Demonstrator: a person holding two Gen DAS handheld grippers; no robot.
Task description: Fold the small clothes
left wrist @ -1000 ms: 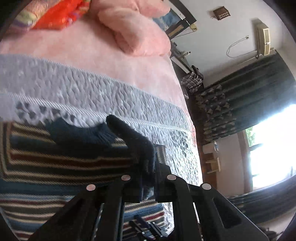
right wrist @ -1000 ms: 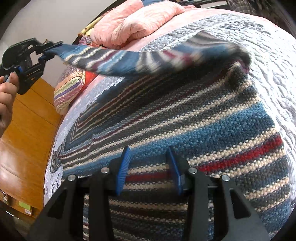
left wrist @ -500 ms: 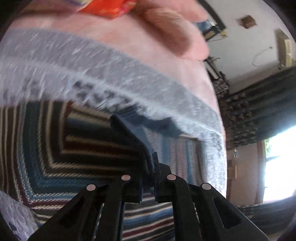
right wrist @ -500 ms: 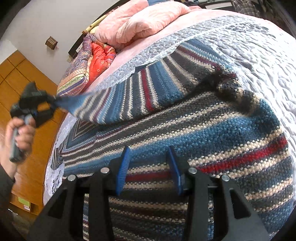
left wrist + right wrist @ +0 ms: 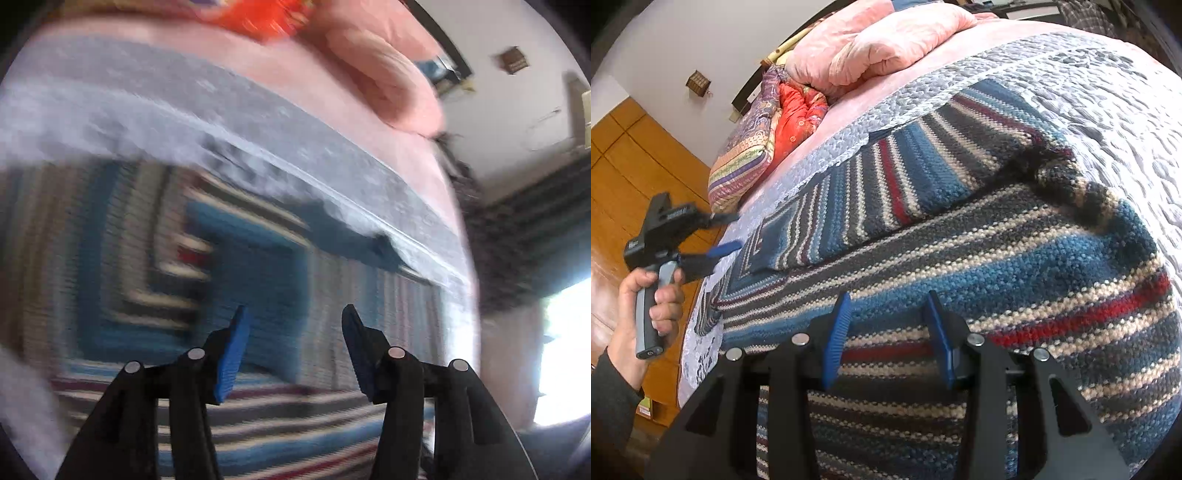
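Two tools, left tool (image 5: 293,343) and right tool (image 5: 888,332) both agape, one striped sweater (image 5: 997,258)

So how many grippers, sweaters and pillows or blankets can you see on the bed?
Grippers: 2, left gripper and right gripper
Striped sweater: 1
Pink duvet: 1
Orange-red quilt: 1
Striped pillow: 1
Total: 6
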